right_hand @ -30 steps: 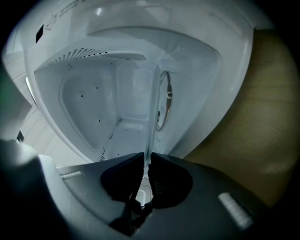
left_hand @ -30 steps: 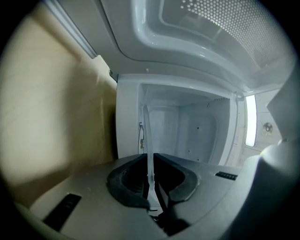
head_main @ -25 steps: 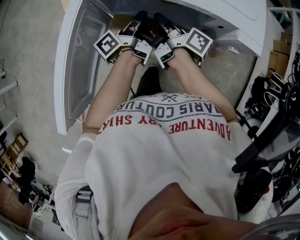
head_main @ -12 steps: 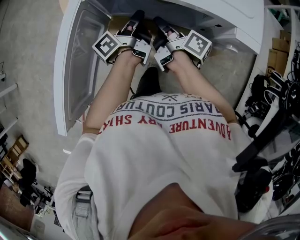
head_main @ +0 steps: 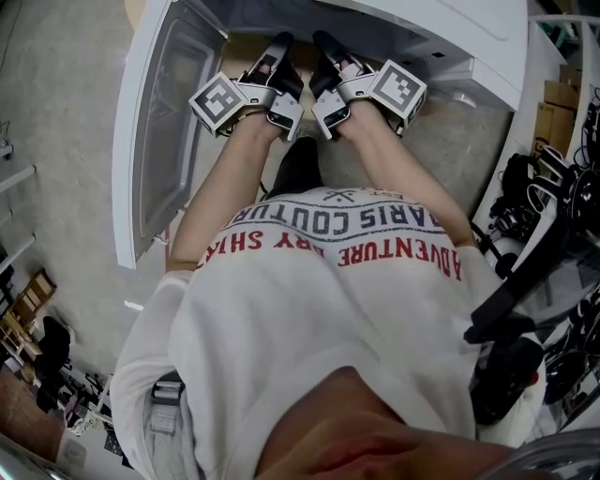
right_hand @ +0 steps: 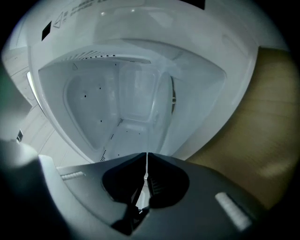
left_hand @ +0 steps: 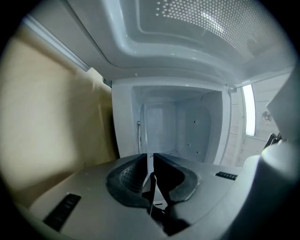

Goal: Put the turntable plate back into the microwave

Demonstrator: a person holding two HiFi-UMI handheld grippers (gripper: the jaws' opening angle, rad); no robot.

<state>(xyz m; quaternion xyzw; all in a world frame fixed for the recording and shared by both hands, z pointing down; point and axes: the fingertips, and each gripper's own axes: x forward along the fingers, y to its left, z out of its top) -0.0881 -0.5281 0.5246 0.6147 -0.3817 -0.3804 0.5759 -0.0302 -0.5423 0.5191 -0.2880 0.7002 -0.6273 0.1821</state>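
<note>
Left gripper [head_main: 279, 44] and right gripper [head_main: 324, 41] hang at the microwave [head_main: 469, 33] mouth, fingers pressed together, empty. No plate shows; fetching it probably comes next.

The person's white shirt [head_main: 337, 281], mid-frame in the head view, carries upside-down print: "PARIS COUTUR" in dark letters and "ADVENTURE" in red. The label [right_hand: 70, 11] on the microwave [right_hand: 140, 28], upper left of the right gripper view, is unreadable.
</note>
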